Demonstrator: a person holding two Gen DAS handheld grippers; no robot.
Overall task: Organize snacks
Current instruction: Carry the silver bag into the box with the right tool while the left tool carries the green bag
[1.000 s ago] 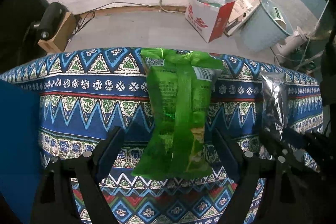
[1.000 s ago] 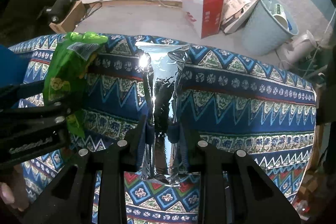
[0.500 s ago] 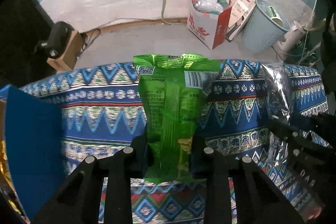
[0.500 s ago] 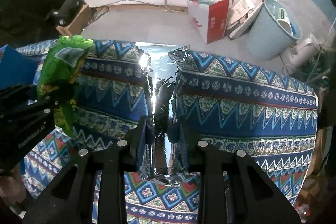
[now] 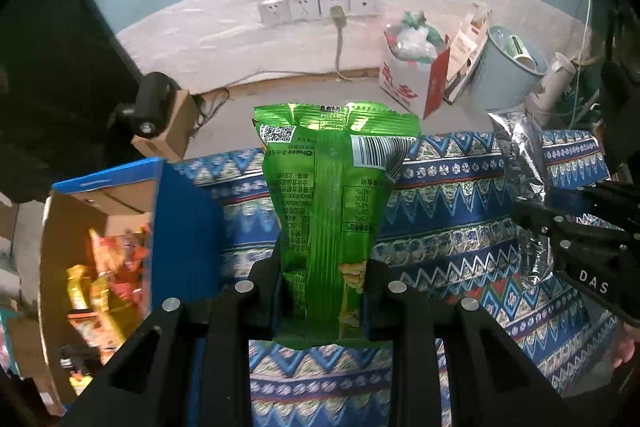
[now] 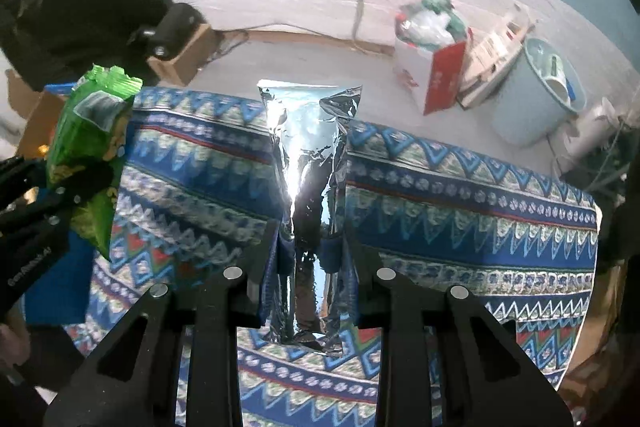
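My left gripper (image 5: 324, 283) is shut on a green snack bag (image 5: 332, 203) and holds it upright above the patterned tablecloth (image 5: 448, 227). My right gripper (image 6: 310, 255) is shut on a silver foil snack bag (image 6: 310, 163), also lifted above the cloth. The green bag also shows in the right wrist view (image 6: 94, 147) at the left, and the silver bag in the left wrist view (image 5: 520, 163) at the right. An open blue cardboard box (image 5: 180, 227) with several orange and yellow snack packs (image 5: 104, 279) stands to the left.
Beyond the table's far edge lie the floor, a red-and-white carton of rubbish (image 5: 412, 79), a pale blue bin (image 5: 508, 67), a small cardboard box with a black cylinder (image 5: 160, 115), and wall sockets (image 5: 320, 7).
The left gripper closed on the green bag and lifted it. Both grippers rose and tilted up with their bags; the blue snack box came into view at the left.
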